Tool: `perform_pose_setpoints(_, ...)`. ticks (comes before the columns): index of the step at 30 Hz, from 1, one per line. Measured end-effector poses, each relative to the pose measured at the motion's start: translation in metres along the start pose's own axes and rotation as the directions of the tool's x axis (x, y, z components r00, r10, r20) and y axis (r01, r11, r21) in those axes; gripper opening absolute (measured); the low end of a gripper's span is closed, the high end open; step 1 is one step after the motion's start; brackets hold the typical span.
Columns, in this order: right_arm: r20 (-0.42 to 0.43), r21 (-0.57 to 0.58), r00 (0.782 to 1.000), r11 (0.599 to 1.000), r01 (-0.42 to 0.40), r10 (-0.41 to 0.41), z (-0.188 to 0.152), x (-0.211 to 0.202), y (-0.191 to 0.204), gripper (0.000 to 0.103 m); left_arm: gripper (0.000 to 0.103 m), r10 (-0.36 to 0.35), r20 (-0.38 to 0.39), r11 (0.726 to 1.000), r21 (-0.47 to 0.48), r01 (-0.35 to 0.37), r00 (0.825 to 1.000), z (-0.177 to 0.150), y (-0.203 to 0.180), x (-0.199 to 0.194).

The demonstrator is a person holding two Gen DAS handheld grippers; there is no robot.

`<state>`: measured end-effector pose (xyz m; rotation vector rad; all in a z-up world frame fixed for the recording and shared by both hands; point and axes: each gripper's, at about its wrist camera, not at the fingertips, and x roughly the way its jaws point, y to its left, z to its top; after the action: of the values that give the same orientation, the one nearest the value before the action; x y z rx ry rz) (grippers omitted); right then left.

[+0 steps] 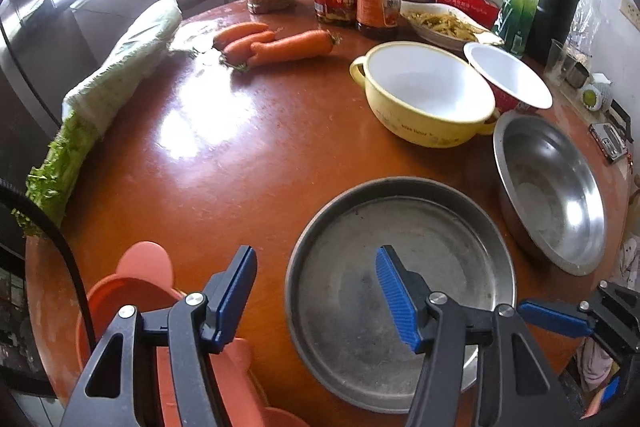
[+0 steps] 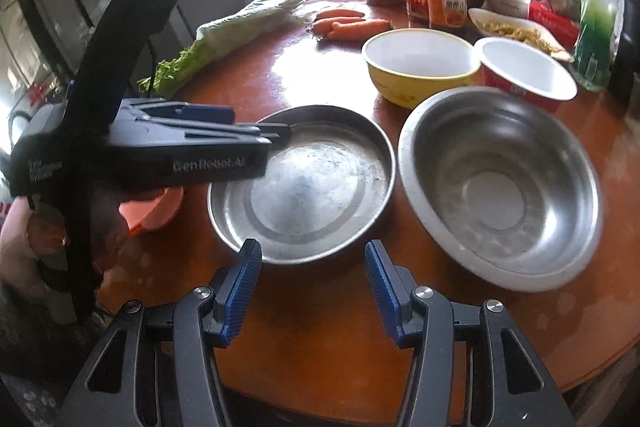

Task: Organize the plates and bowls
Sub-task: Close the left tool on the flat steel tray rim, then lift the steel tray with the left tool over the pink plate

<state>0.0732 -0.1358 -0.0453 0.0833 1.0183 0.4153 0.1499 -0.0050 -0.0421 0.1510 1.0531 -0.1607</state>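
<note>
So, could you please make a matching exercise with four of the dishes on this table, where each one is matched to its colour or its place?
Things:
1. shallow metal pan
2. deep steel bowl
3. two-handled bowl
4. orange plastic dish

Descriptions:
A. yellow outside, white inside
B. partly hidden under the left gripper
C. round and flat-bottomed, directly ahead of the right gripper
D. shiny, on the table's right side, next to the red bowl

Pairs: 1-C, 2-D, 3-A, 4-B
</note>
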Motion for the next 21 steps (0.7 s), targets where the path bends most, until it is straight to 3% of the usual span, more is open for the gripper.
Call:
perform_pose_setpoints(6,-0.006,0.004,1.000,1.000,0.021,-0.021,0.007,0.014,0.000,0.052,0.044,-0.022,-0.041,1.000,-0.009,0.021,0.999,-0.001,0.001,0.013)
perform_pose_setpoints(13,0.013,-0.027,0.997,0.996,0.083,-0.082,0.009,0.021,0.004,0.048,0.042,-0.017,-0.037,0.999,-0.033,0.016,0.999,-0.003,0.007,0.013)
perform_pose_setpoints(21,0.029,-0.027,0.997,0.997,0.069,-0.068,0.016,0.015,0.009,0.048,0.042,-0.028,-0.005,0.997,-0.072,0.027,1.000,-0.008,0.020,-0.006)
